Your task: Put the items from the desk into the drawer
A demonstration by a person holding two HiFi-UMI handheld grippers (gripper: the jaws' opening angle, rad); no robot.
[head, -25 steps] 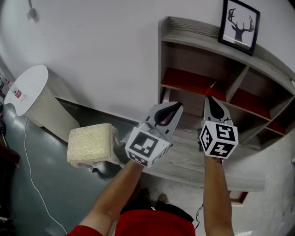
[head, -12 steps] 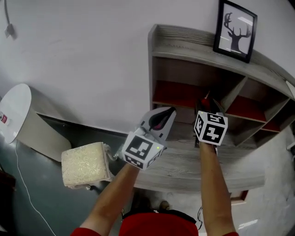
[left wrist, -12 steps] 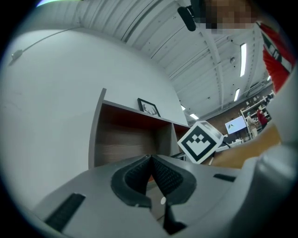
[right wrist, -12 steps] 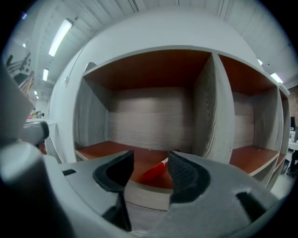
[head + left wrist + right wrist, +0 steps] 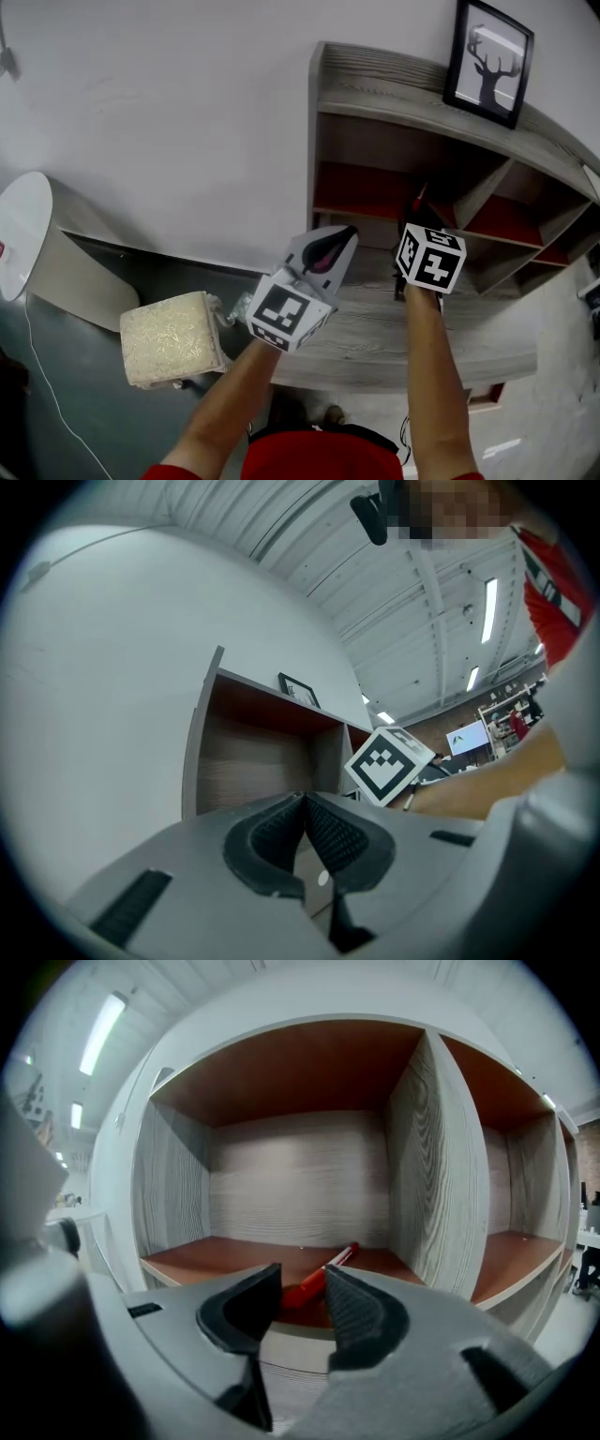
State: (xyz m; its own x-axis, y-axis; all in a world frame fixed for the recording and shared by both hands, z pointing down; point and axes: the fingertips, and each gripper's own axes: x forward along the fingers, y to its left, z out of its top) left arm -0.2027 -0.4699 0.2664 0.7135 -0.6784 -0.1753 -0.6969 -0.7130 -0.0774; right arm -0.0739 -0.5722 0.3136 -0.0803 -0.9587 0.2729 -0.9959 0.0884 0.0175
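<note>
A red pen (image 5: pixel 342 1256) lies on the reddish floor of the left shelf compartment (image 5: pixel 234 1255), just past my right gripper (image 5: pixel 301 1277). Its jaws stand apart and have just been closing; the pen shows through the gap but neither pad touches it. In the head view the right gripper (image 5: pixel 417 211) reaches into that compartment above the desk top (image 5: pixel 422 342). My left gripper (image 5: pixel 339 236) hovers beside it over the desk; its pads (image 5: pixel 281 832) meet at the tips with nothing between them.
The grey shelf unit (image 5: pixel 375 94) stands on the desk against a white wall, with a framed deer picture (image 5: pixel 487 61) on top. A cream cushion block (image 5: pixel 173 337) sits left of the desk, and a white round bin (image 5: pixel 23 234) stands further left.
My right gripper has gone forward to the shelf compartment and opened. The red pen that stuck out of its tips now lies on the shelf floor. The left gripper moved slightly.
</note>
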